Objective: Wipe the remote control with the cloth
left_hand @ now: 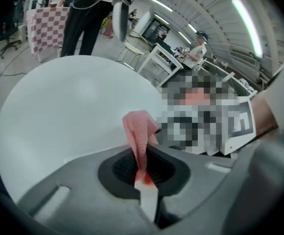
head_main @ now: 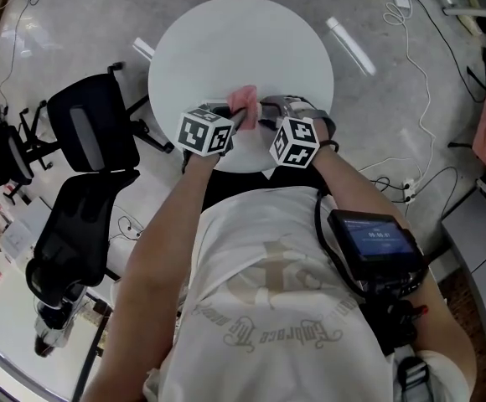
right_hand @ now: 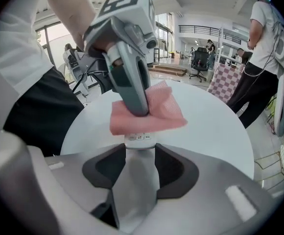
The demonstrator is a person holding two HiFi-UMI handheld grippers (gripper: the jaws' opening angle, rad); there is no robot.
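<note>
Clamping the grey remote control [right_hand: 138,177] between part-open jaws, the right gripper [right_hand: 140,148] is holding it over the round white table [right_hand: 220,126], while the left gripper [left_hand: 143,174], jaws pinched tight on the pink cloth [left_hand: 139,131], is pressing it onto the remote's far end.

Round white table [head_main: 184,48] set on grey polished floor [head_main: 67,23]. Two black office chairs [head_main: 92,132] seen left of table. White cables [head_main: 419,57] strewn over floor at right. Ceiling lit by long strip lights [left_hand: 245,16]. Checkered cloth [left_hand: 46,26] hung far off; tall windows [right_hand: 162,28] seen beyond.
</note>
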